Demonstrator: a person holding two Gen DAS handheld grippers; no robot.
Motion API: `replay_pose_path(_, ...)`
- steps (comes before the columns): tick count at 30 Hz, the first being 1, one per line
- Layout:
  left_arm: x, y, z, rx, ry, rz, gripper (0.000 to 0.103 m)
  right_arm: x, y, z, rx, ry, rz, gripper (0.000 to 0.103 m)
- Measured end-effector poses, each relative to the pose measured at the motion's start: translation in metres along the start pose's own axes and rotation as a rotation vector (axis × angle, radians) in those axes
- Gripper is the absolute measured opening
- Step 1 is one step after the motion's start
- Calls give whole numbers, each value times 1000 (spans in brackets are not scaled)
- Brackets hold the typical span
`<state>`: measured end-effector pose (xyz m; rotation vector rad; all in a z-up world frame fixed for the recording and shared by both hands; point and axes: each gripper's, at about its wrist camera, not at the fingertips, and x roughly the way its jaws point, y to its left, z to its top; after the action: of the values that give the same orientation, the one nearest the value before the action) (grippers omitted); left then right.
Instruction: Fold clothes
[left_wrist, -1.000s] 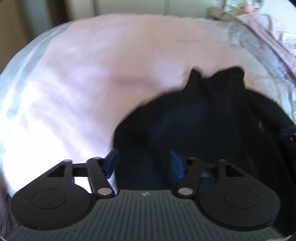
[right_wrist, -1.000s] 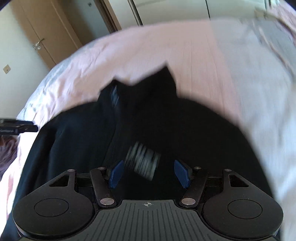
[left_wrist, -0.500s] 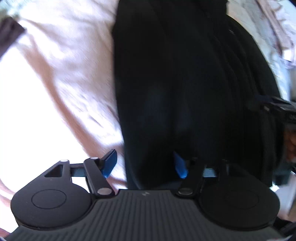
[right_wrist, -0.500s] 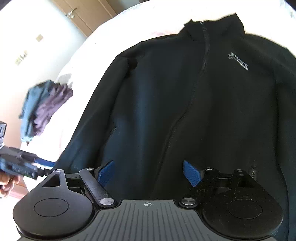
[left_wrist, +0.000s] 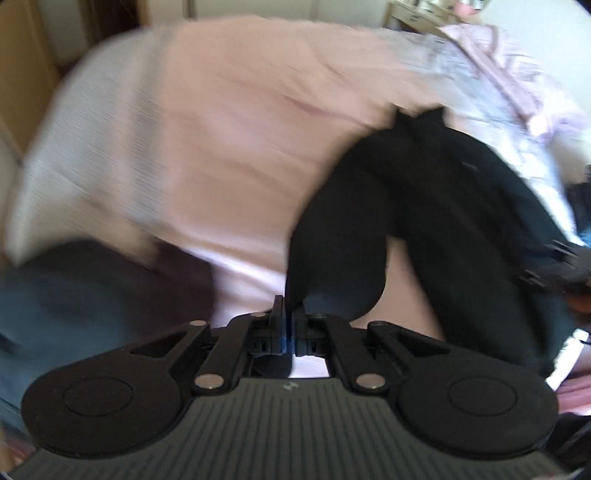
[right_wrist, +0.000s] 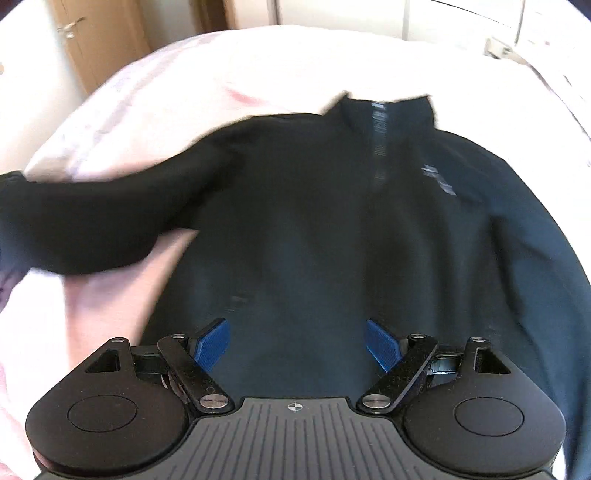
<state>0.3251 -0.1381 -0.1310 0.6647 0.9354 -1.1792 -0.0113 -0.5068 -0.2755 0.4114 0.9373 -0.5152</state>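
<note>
I am now pinching the sleeve (left_wrist: 332, 236) in my left gripper (left_wrist: 287, 314), which was gaping half a second ago, and lifting it off the bed (left_wrist: 221, 129) across the jacket (right_wrist: 332, 221), both views blurring.

bright daylight, heavy, perhaps motion, blur

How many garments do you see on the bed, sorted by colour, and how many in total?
Black: 1, the zip-up jacket, one sleeve pinched in the left gripper.
Dark blue: 1, a garment in the heap at the left.
Dark purple: 1, a garment in the same heap.
Total: 3 garments on the pink bedsheet.
</note>
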Motion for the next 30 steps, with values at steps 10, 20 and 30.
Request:
replay_pose_path(10,58,27,10,-25,39,243,36,-11,18,-17,64,17,44,83)
replay_pose_path(20,129,-68,-28,116,160,124,42,-64,-95,-79,381,71,-184,83)
replay_pose_path(30,138,-9,9,378,37,502,68,-82,-133,-105,445,110,-253,83)
